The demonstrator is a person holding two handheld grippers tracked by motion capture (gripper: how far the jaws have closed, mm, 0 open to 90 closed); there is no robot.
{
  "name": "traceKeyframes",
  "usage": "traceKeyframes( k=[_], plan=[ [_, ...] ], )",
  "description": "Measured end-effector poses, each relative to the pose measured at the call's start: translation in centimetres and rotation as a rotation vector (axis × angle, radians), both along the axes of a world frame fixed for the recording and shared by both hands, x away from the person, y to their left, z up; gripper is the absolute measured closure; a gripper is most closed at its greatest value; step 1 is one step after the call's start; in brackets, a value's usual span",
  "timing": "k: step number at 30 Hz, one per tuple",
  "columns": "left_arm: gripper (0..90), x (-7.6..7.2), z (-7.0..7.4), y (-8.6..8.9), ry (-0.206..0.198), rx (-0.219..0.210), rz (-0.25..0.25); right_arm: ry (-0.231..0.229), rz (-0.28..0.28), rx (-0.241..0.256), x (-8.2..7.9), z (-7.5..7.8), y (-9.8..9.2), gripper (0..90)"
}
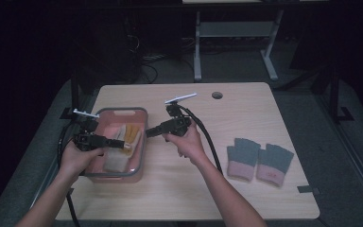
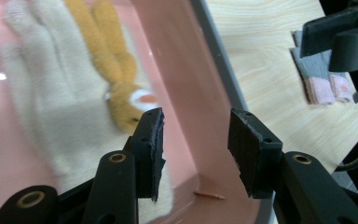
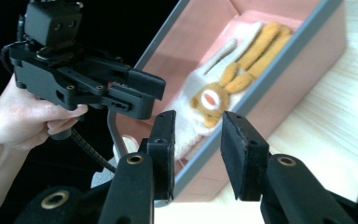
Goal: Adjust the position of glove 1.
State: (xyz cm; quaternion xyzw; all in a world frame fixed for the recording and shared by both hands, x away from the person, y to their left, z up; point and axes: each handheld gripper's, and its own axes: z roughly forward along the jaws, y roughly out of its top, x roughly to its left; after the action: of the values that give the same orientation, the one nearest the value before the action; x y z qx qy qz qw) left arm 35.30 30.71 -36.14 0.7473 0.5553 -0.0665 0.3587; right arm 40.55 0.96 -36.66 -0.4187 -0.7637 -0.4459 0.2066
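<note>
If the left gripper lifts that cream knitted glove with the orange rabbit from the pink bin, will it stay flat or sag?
The cream knitted glove looks soft and fuzzy, so it will probably droop either side of the left gripper. It lies flat in the pink plastic bin, so it is likely light. Its knit should grip the pads rather than slip.

The pink bin's grey rim [image 3: 261, 79] is standing just ahead of the right gripper [image 3: 198, 140], seemingly blocking entry; bare tabletop [image 3: 345, 121] is lying open beside it.

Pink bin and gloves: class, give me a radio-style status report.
Left tool open over cream glove in pink bin. Right tool open, at bin rim. Grey gloves lie apart on table; nothing blocking.
</note>
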Motion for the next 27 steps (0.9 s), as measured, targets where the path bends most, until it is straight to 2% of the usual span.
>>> traceKeyframes(
  k=[9,19,27],
  plan=[
    [54.8,0.0,0.8,-1.0,-0.028,-0.029,0.002,-0.007,-0.022,0.006,-0.1,0.0,-2.4,63.5],
    [52.1,0.0,1.6,-3.4,-0.053,-0.046,-0.045,-0.016,-0.059,-0.008,-0.6,0.3,-5.8,60.7],
    [50.7,0.0,1.9,-5.3,-0.068,-0.049,-0.086,-0.021,-0.079,-0.019,-1.0,0.2,-7.6,58.9]
  ],
)
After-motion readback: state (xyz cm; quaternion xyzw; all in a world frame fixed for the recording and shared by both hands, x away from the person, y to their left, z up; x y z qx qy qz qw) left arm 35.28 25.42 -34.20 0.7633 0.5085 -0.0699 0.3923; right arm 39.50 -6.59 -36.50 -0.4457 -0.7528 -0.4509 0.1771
